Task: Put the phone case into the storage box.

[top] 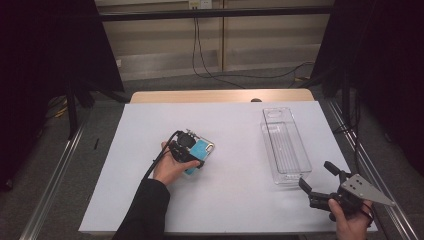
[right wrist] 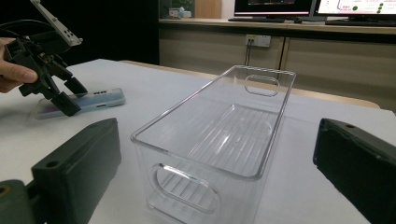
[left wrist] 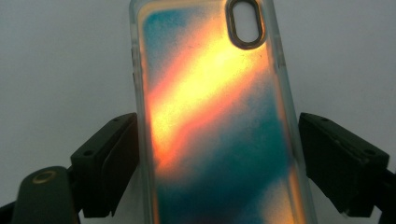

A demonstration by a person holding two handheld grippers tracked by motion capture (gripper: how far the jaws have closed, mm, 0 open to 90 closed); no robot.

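Left tongs (left wrist: 217,154) spread, straddling iridescent phone case (left wrist: 212,116) flat on tabletop (top: 150,125); left jaw touching its edge, right jaw apart. Right tongs (right wrist: 215,186) spread wide, facing clear plastic bin (right wrist: 219,135); high view shows them just short of it.

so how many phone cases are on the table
1. The phone case lies flat on the white sheet left of the middle, between the open jaws of the left gripper. The clear bin on the right looks empty.
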